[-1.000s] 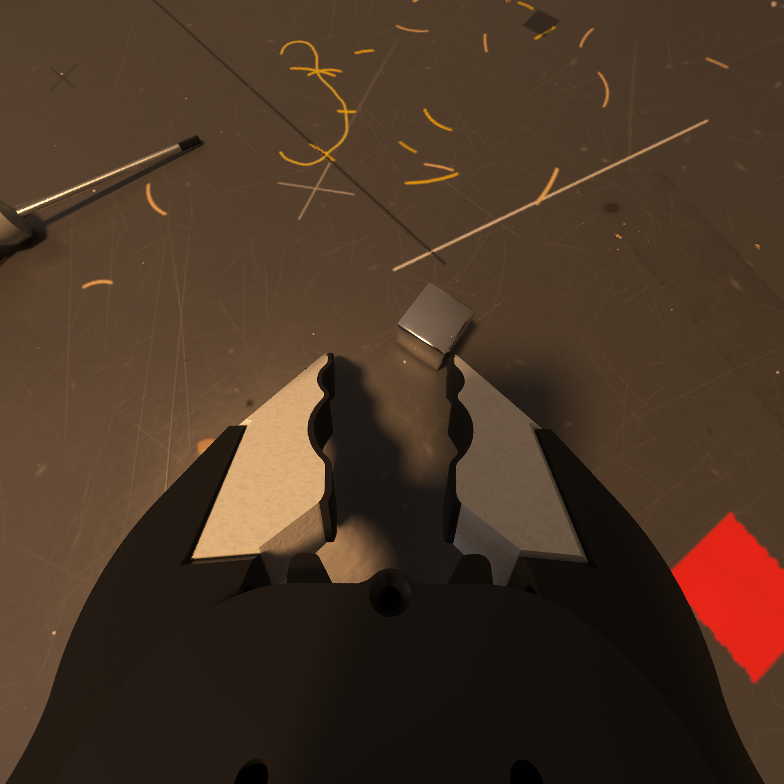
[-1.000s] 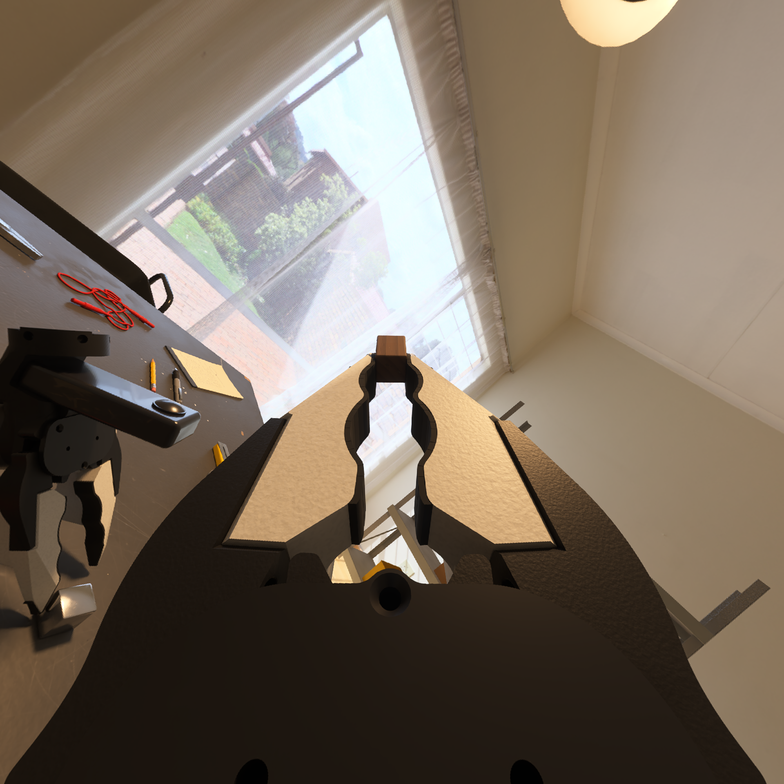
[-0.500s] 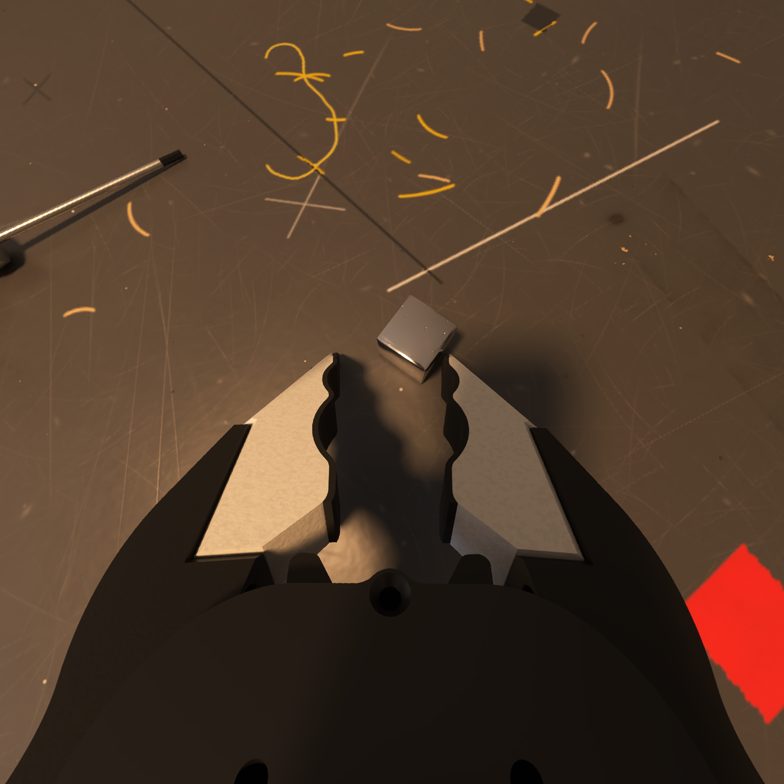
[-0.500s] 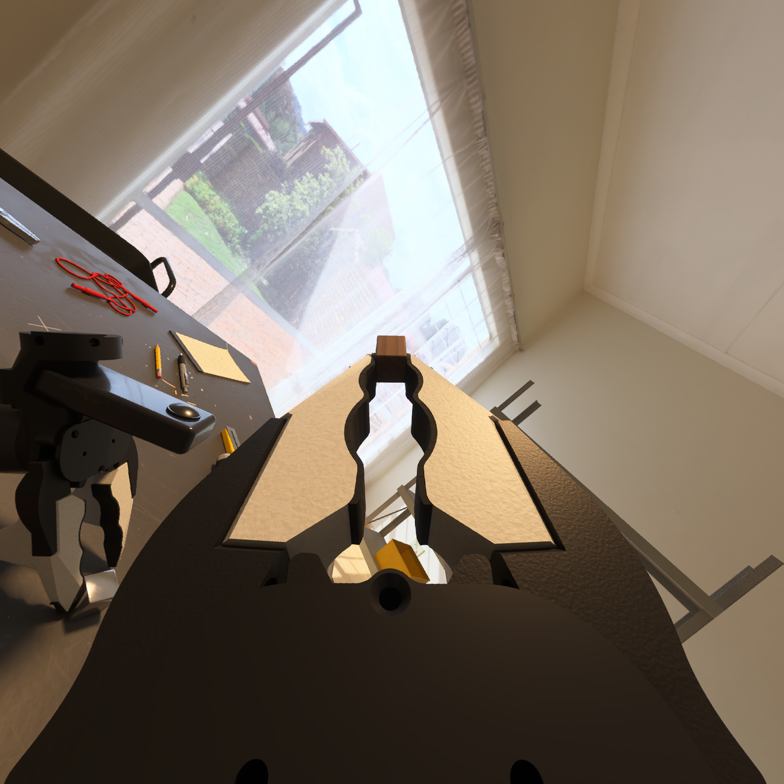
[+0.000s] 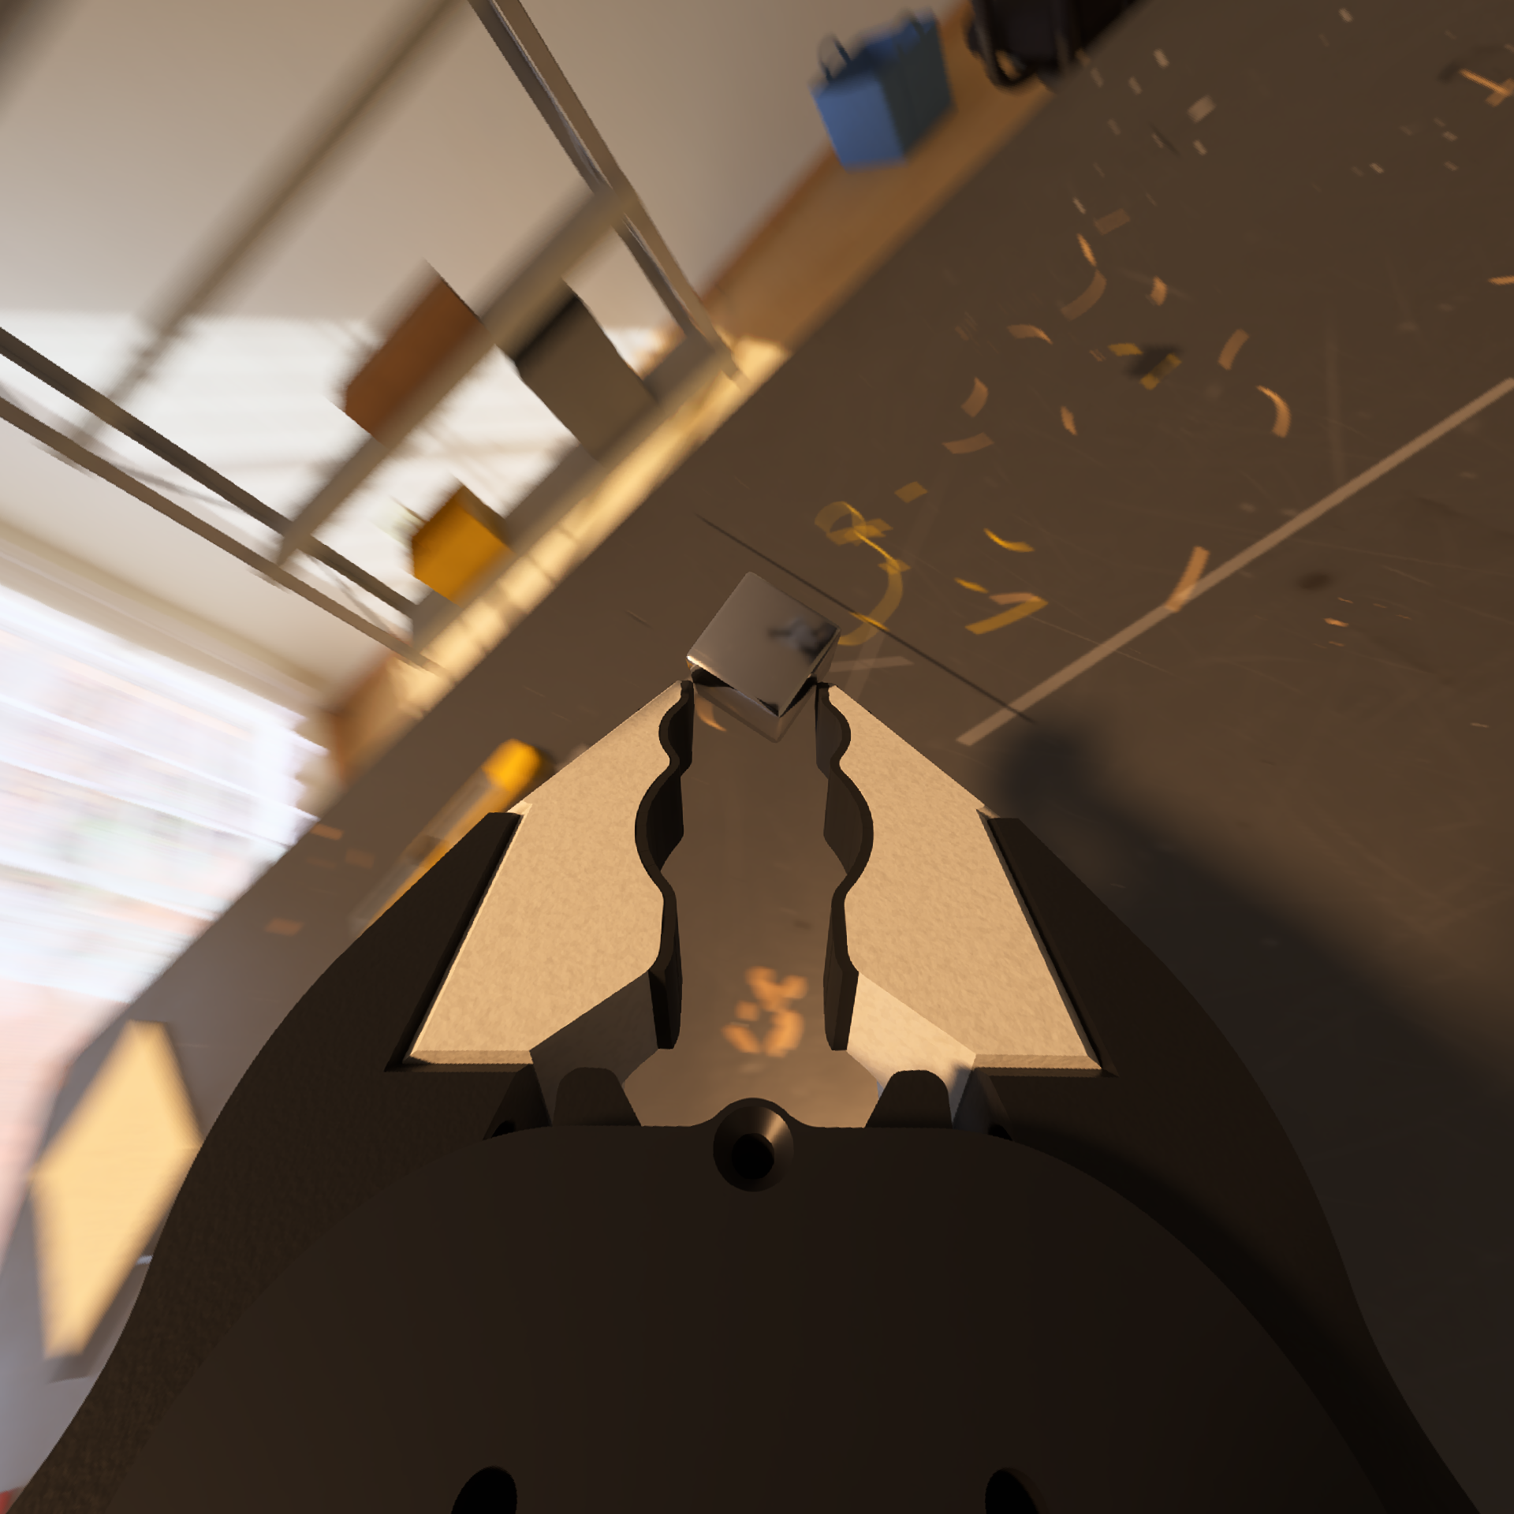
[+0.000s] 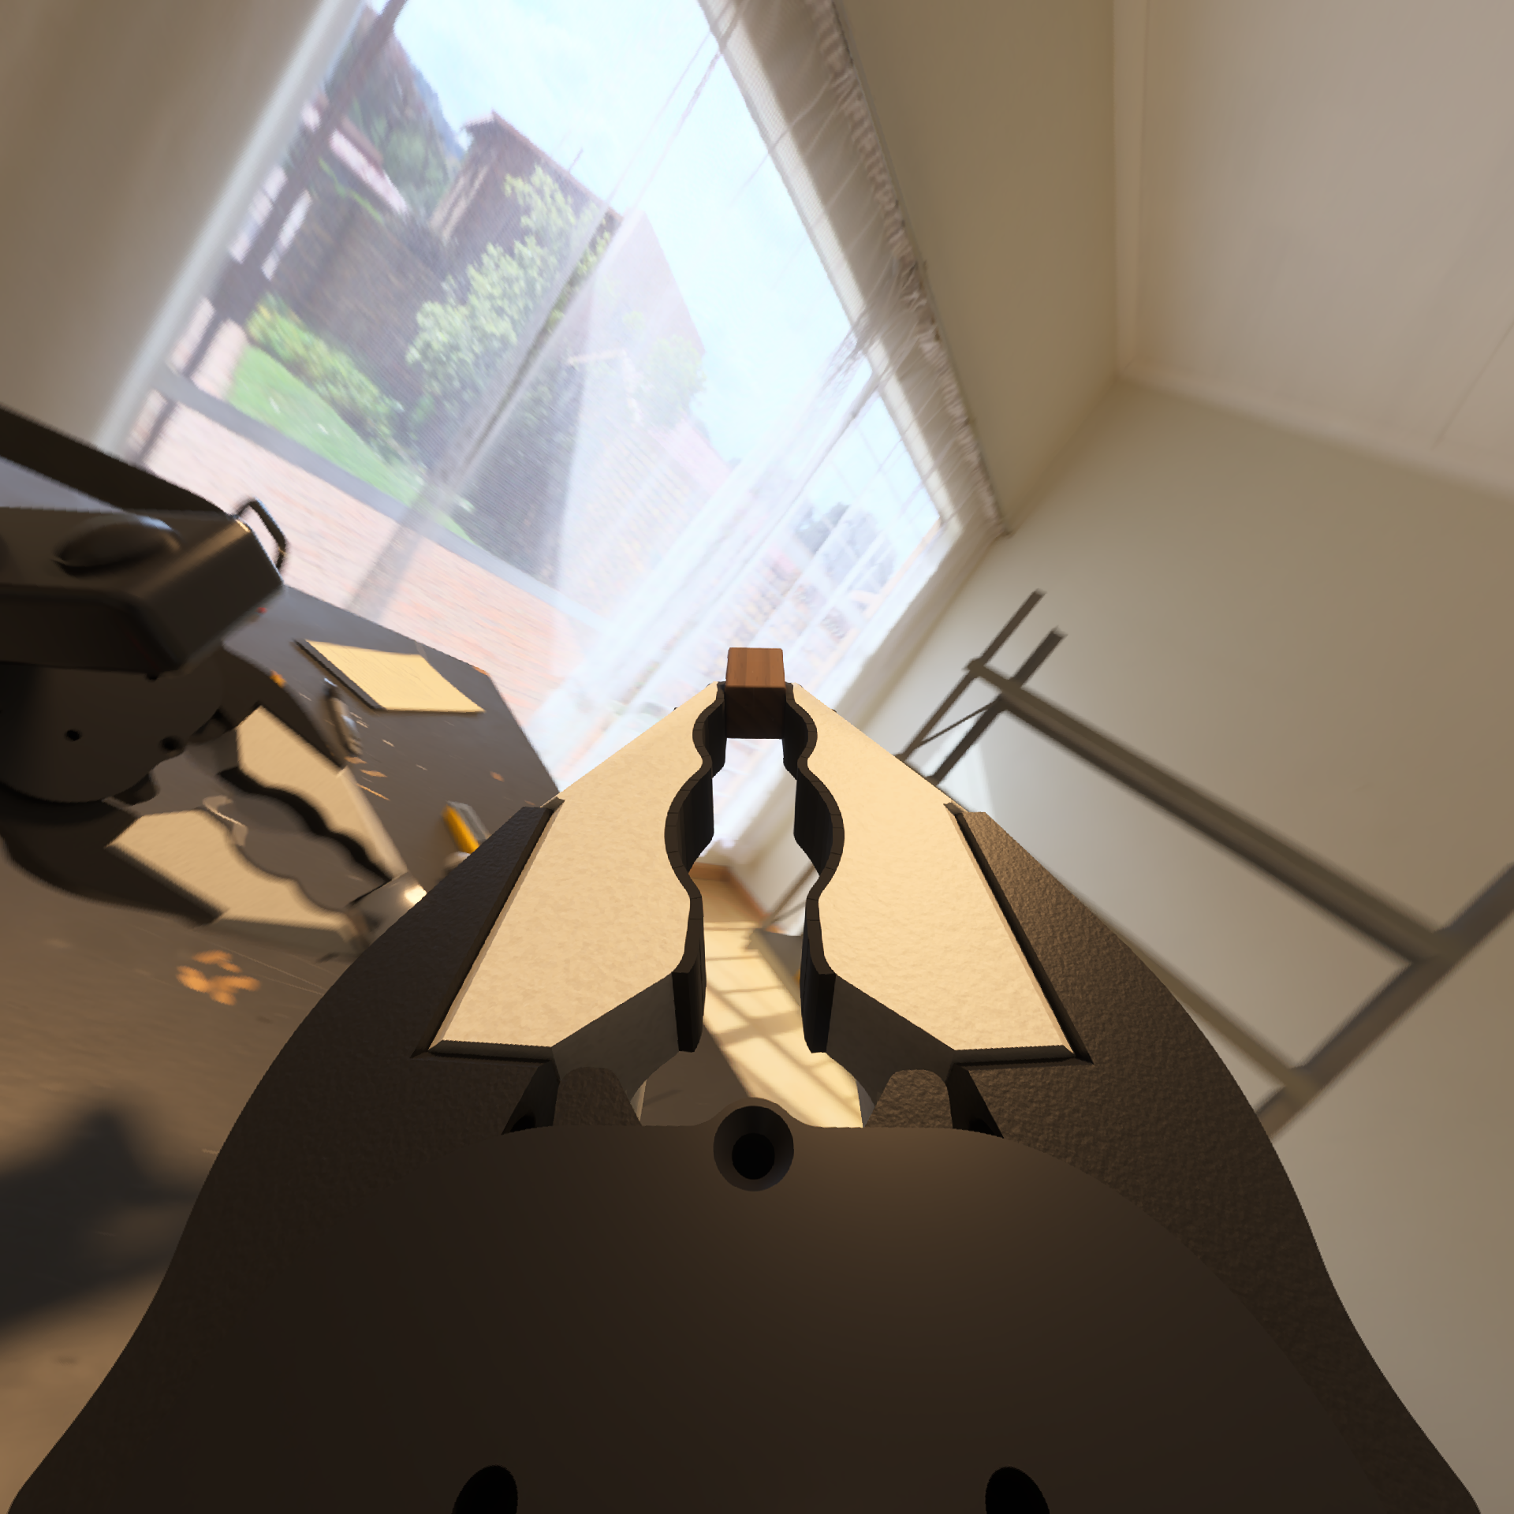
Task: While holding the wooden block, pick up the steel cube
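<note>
Warm, low sunlight floods through the window; left wrist view's background is motion-blurred, shadows long.

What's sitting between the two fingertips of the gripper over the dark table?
The steel cube, pinched corner-on between the left gripper's fingertips in the left wrist view. Nothing else is in that gap.

bench: dark, scratched metal | on it: orange shavings, pale chalk line, tan sheet, yellow pencil
</note>
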You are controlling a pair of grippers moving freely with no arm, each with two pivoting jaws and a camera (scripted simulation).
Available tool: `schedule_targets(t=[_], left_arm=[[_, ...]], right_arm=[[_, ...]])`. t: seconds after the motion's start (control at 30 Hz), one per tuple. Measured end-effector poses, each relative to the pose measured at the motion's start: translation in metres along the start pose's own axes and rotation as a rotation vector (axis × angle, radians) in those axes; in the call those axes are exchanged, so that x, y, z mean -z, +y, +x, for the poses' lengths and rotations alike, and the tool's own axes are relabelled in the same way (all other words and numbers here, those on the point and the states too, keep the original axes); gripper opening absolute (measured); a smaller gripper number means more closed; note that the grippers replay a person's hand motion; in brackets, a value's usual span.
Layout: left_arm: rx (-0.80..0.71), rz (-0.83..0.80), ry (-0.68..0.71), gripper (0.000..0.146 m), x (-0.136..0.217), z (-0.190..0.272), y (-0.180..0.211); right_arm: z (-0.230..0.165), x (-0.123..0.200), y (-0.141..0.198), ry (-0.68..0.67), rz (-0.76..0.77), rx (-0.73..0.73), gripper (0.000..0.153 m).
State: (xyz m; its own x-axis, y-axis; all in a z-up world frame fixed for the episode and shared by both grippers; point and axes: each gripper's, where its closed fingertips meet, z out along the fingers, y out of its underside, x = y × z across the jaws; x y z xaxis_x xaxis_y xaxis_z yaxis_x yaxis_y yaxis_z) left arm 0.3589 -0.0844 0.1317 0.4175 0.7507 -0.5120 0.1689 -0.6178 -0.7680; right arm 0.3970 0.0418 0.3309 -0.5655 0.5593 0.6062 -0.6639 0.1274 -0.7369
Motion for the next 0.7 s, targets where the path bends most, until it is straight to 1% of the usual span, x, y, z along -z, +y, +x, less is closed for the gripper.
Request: schedule_targets(t=[0.1, 0.17, 0.2, 0.27, 0.33, 0.43, 0.53, 0.7], left_arm=[[-0.184, 0.116, -0.191, 0.029, 0.04, -0.035, -0.037], [-0.326, 0.129, -0.318, 0.029, 0.062, -0.051, -0.051], [-0.386, 0.115, -0.378, 0.029, 0.07, -0.057, -0.055], [-0.454, 0.103, -0.449, 0.029, 0.081, -0.064, -0.06], [-0.483, 0.097, -0.478, 0.029, 0.086, -0.066, -0.063], [-0.519, 0.083, -0.497, 0.029, 0.087, -0.064, -0.065], [-0.52, 0.088, -0.482, 0.029, 0.085, -0.058, -0.067], [-0.514, 0.096, -0.48, 0.029, 0.086, -0.053, -0.072]], right_arm=[[-0.014, -0.006, 0.0, -0.083, -0.009, -0.198, 0.012], [-0.032, -0.013, -0.002, -0.157, -0.004, -0.308, 0.012], [-0.041, -0.016, -0.002, -0.179, -0.006, -0.334, 0.012], [-0.058, -0.022, 0.0, -0.192, -0.019, -0.324, 0.012], [-0.07, -0.026, 0.002, -0.182, -0.026, -0.285, 0.012], [-0.079, -0.028, 0.002, -0.168, 0.0, -0.27, 0.012], [-0.079, -0.027, 0.0, -0.135, 0.027, -0.242, 0.012], [-0.079, -0.029, 0.005, -0.127, -0.005, -0.242, 0.012]])
